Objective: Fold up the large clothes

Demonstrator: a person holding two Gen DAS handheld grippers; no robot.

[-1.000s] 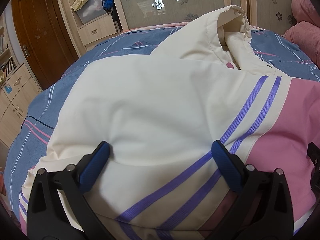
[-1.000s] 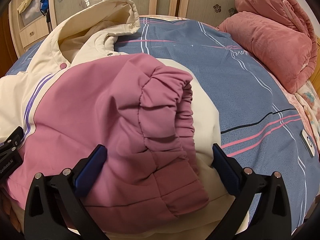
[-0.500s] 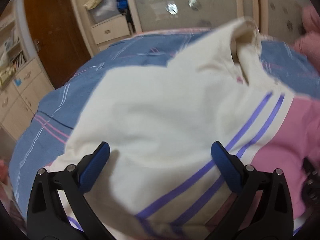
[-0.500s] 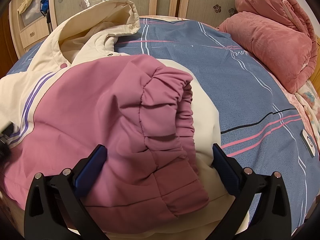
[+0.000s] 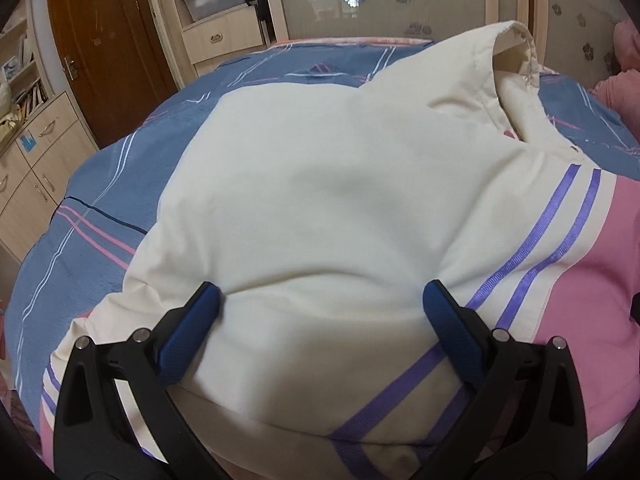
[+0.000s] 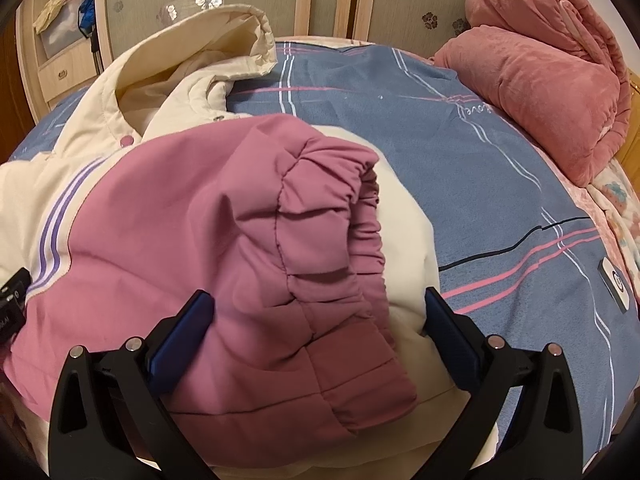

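Here, your left gripper (image 5: 320, 312) and right gripper (image 6: 318, 310) both gape wide, gripping nothing, over the jacket (image 5: 340, 208) near the bed's (image 6: 500, 168) front edge.

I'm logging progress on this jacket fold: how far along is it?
Done: the pink sleeve lies folded across the jacket, and the cream side looks folded in too. In hand: the left gripper and right gripper both sit at the near hem with jaws open, nothing clamped. Left: folding the body up toward the hood.
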